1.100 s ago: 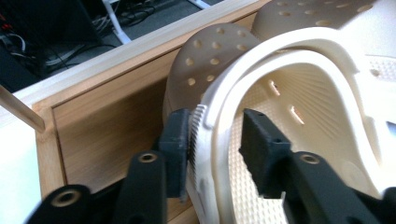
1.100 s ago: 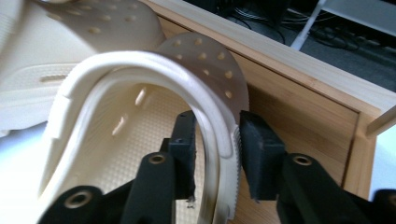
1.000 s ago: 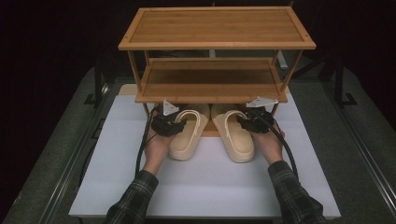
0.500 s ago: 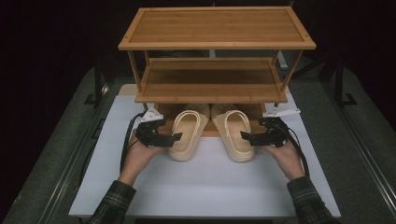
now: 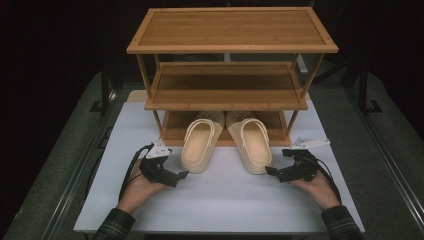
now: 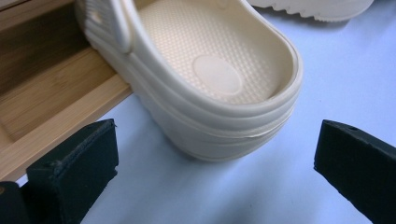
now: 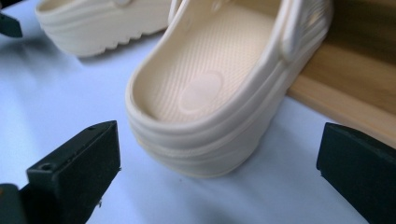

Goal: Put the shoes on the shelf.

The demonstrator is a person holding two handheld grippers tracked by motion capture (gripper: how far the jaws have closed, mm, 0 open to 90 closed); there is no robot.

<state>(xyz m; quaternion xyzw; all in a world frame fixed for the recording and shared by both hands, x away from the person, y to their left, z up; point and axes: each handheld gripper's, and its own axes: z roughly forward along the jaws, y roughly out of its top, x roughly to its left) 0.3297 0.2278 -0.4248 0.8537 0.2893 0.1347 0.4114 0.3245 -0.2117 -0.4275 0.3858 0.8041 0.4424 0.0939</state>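
I have both claws released. My left claw [image 5: 181, 175] stands wide apart with nothing between its black jaws; its jaws have just been opening, and in the left gripper view the heel of the left clog [image 6: 205, 79] sits just ahead of them, untouched. My right claw [image 5: 270, 171] is the same: jaws just opened to their widest, empty, with the heel of the right clog [image 7: 210, 93] close in front and clear of both pads.

The two cream clogs lie side by side on the white bench [image 5: 220, 200], toes tucked under the lowest tier of the bamboo shoe rack [image 5: 227, 50], heels pointing toward me. The left clog [image 5: 199, 145] and right clog [image 5: 252, 145] look like soft moulded foam, with ribbed sidewalls, a fine dimpled footbed and a smooth oval at the heel. Whether their toes rest on the bottom shelf I can't quite tell. The rack is warm, grained wood, three flat rectangular tiers on slim posts.
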